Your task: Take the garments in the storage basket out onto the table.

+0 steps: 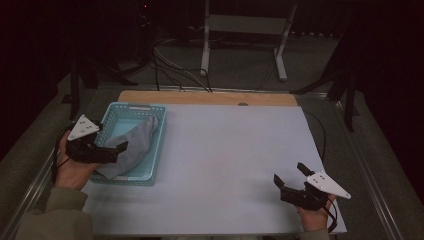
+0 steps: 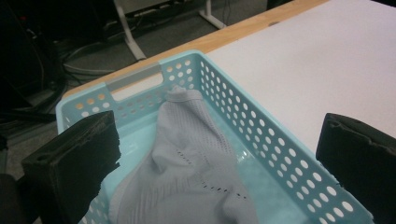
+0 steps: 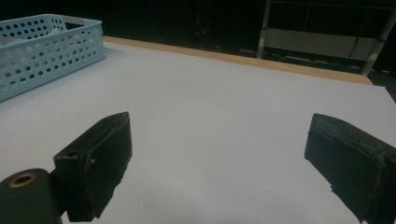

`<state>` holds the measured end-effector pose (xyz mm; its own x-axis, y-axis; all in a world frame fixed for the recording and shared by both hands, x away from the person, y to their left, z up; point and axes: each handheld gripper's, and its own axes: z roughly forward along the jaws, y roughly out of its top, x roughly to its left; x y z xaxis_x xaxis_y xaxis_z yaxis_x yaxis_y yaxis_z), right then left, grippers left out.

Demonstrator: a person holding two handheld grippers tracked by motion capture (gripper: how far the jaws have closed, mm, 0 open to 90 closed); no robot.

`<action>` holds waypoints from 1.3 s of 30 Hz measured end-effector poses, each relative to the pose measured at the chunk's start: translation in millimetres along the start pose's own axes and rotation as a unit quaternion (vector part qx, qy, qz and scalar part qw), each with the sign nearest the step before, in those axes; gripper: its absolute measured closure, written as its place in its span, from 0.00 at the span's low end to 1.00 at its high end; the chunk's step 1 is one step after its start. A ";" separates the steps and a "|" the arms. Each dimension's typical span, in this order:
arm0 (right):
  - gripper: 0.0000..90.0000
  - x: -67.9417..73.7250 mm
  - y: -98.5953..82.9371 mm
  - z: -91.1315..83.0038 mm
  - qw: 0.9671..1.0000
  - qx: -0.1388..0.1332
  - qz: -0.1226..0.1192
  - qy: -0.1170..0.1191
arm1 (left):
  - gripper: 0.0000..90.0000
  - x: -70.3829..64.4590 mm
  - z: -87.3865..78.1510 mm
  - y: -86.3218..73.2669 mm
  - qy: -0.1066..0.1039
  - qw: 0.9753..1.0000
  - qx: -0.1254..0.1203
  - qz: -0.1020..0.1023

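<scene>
A light blue perforated basket (image 1: 156, 142) sits at the table's left side, and a grey knitted garment (image 1: 134, 145) lies inside it, reaching from its far end to its near corner. My left gripper (image 1: 114, 142) hovers over the basket's near left part, open, with nothing between its jaws. In the left gripper view the grey garment (image 2: 191, 163) lies below and between the spread jaws, inside the basket (image 2: 261, 126). My right gripper (image 1: 289, 174) rests near the table's front right corner, open and empty. The basket (image 3: 46, 56) shows far left in the right gripper view.
The table (image 1: 225, 160) has a pale grey top with a wooden strip (image 1: 200, 97) along its far edge. Cables (image 1: 175, 70) and a white metal stand (image 1: 240, 30) are on the dark floor beyond it. A metal rail (image 1: 370, 175) runs beside the table's right edge.
</scene>
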<state>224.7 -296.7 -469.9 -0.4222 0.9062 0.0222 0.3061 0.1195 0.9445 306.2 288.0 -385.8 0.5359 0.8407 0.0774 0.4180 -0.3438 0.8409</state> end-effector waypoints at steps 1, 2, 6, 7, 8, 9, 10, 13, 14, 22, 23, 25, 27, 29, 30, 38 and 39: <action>0.08 -0.1 -0.2 0.1 1.000 0.000 0.000 0.000 | 0.00 0.6 0.8 0.2 0.001 1.000 0.003 0.003; 0.08 -0.2 -0.2 0.1 1.000 0.000 0.001 0.000 | 0.00 0.8 1.9 0.5 0.002 1.000 0.004 0.005; 0.08 -0.4 -0.1 -0.2 1.000 -0.001 0.002 0.000 | 0.00 1.7 6.0 2.1 0.001 1.000 0.014 0.015; 0.08 -0.6 -0.2 -0.2 1.000 0.000 0.002 0.000 | 0.00 1.8 7.3 2.5 0.002 1.000 0.015 0.016; 0.08 -0.6 -0.3 0.0 1.000 0.000 0.002 0.000 | 0.00 2.0 8.4 3.1 0.002 1.000 0.018 0.017; 0.08 -0.7 -0.4 0.1 1.000 0.000 0.002 0.000 | 0.00 2.3 9.7 3.6 0.001 1.000 0.021 0.017; 0.08 -0.7 -0.4 0.1 1.000 0.000 0.002 0.000 | 0.00 2.5 11.1 4.1 0.001 1.000 0.024 0.019; 0.08 -0.7 -0.3 -0.2 1.000 0.000 0.002 0.000 | 0.00 2.4 13.8 5.0 0.002 0.999 0.029 0.021; 0.08 -0.8 -0.3 -0.2 1.000 0.000 0.002 -0.001 | 0.00 2.3 17.3 5.8 0.003 0.999 0.037 0.023; 0.08 -1.0 -0.4 -0.9 1.000 0.000 0.003 -0.001 | 0.00 4.8 26.7 5.6 0.008 0.997 0.066 0.025; 0.08 -1.1 -0.5 -0.7 1.000 0.000 0.003 -0.001 | 0.00 5.5 27.7 5.5 0.009 0.997 0.069 0.026; 0.08 -1.0 -0.6 -0.6 1.000 0.000 0.003 -0.001 | 0.00 6.3 29.7 5.4 0.009 0.997 0.073 0.026; 0.08 -1.0 -0.6 -0.8 1.000 0.000 0.003 -0.001 | 0.00 6.7 31.8 5.8 0.009 0.996 0.079 0.028; 0.08 -0.8 -0.5 -0.9 1.000 0.000 0.002 -0.001 | 0.00 6.9 33.7 6.3 0.009 0.996 0.083 0.030; 0.08 -0.8 -0.5 -0.9 1.000 0.000 0.002 -0.001 | 0.00 6.9 33.7 6.3 0.009 0.996 0.083 0.030; 0.08 -0.7 -0.7 -0.7 1.000 0.000 0.003 0.000 | 0.00 8.7 44.8 5.4 0.008 0.994 0.105 0.030; 0.08 -0.6 -0.9 -0.6 1.000 0.001 0.003 0.000 | 0.00 8.8 46.1 5.2 0.008 0.994 0.108 0.031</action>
<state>224.1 -297.5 -470.5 -0.4204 0.9069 0.0281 0.3100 0.1145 0.9438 346.9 274.3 -405.4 0.5535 0.8218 0.1352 0.5339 -0.4747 0.6997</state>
